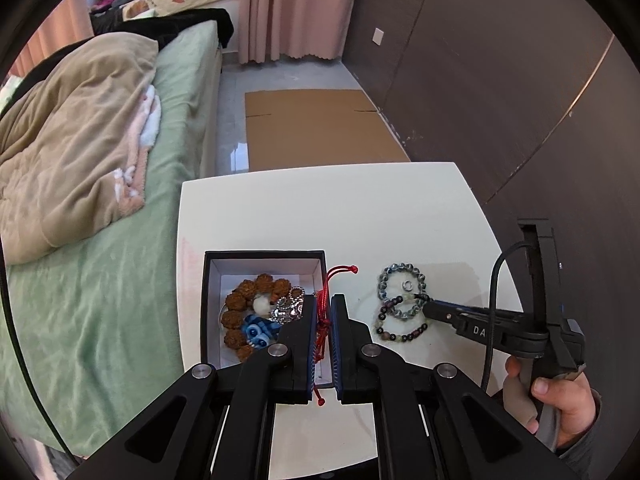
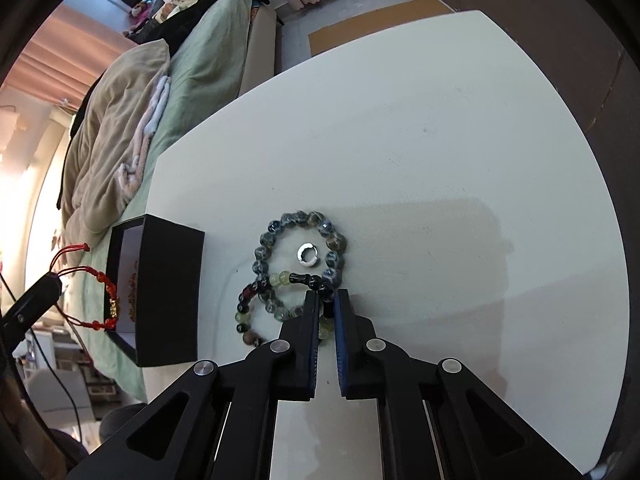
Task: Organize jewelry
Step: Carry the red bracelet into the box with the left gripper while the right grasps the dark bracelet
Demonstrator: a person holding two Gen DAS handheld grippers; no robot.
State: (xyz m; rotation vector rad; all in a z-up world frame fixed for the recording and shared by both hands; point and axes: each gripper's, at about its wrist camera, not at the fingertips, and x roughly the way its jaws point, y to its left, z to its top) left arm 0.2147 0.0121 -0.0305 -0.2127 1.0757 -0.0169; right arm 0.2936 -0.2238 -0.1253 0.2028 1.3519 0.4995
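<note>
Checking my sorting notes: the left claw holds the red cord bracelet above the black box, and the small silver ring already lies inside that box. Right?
Not quite. The silver ring lies on the white table, encircled by the grey-bead bracelet, as the right wrist view shows. The rest holds.

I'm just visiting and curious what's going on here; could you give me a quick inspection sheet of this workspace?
Surface: white table, bare beyond the jewelry.
Job's things: black box holding brown beads; red cord bracelet; grey bead bracelet overlapping a mixed bead bracelet; silver ring.
Clutter: nothing seen.
Grippers: left hand-held gripper shut on the red cord bracelet above the box; right hand-held gripper shut on the mixed bead bracelet.
Cables: black cable on the right gripper.
Surroundings: green bed, pink curtains, cardboard.
</note>
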